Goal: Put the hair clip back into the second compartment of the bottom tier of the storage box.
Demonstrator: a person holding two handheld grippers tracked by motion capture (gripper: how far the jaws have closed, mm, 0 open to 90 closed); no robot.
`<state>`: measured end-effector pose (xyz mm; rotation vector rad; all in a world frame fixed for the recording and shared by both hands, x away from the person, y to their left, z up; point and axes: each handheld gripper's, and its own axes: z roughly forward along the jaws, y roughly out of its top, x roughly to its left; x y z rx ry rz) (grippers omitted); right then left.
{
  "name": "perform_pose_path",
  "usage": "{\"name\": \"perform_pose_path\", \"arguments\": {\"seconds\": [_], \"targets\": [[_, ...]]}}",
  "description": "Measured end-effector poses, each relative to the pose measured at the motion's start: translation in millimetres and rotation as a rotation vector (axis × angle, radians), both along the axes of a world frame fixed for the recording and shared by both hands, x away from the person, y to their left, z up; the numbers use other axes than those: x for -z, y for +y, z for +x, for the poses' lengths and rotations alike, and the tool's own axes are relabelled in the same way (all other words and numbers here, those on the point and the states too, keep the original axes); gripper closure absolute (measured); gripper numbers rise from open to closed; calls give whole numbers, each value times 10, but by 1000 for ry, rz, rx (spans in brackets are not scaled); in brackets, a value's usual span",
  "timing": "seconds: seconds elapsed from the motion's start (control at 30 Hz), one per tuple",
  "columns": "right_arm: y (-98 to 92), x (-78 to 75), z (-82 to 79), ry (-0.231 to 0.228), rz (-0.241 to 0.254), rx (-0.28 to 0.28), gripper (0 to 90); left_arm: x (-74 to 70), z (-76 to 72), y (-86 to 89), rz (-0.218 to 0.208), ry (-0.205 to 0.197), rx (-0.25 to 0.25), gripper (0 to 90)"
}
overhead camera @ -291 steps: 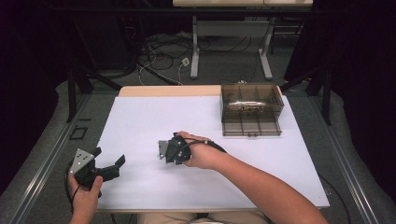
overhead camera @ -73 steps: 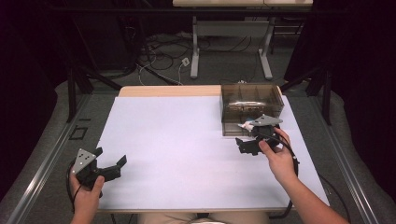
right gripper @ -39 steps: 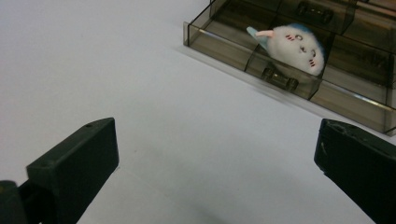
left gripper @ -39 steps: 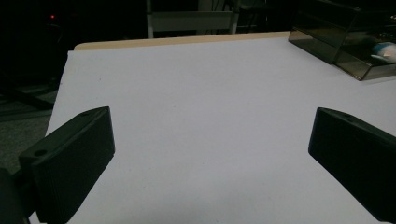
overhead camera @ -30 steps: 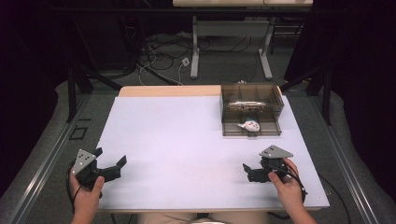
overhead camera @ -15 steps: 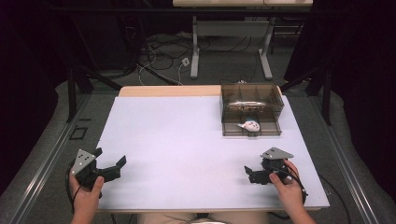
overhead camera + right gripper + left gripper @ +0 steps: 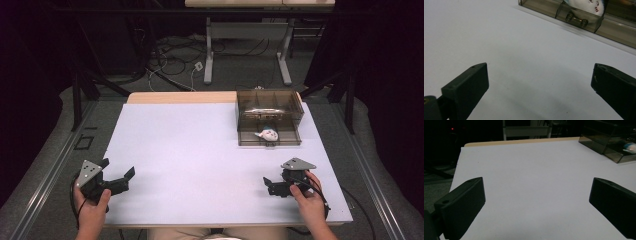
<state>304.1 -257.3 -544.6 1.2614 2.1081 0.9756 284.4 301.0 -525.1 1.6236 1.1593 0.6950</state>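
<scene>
Overhead, a smoky clear plastic box [image 7: 270,117] sits at the far right of the white table [image 7: 200,145], and everything else can be placed from it. Inside the box's near compartment lies a small white object with red and blue marks [image 7: 267,134], close to the front wall. The right gripper [image 7: 274,186] rests on the table well nearer the person than the box, almost straight below it, held by the right hand [image 7: 307,197]. Its jaws stand wide apart with nothing between them, as the right gripper view confirms. The left gripper [image 7: 120,180] lies far to the left of the box at the near edge, held by the left hand [image 7: 90,210], jaws likewise spread wide and empty.
</scene>
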Motion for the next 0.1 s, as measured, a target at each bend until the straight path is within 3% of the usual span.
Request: {"name": "perform_pose_path", "arguments": {"seconds": [0.1], "targets": [[-1,-10,4,-3,7,5,8,3,3,-3,-3,-2,-2,5]]}}
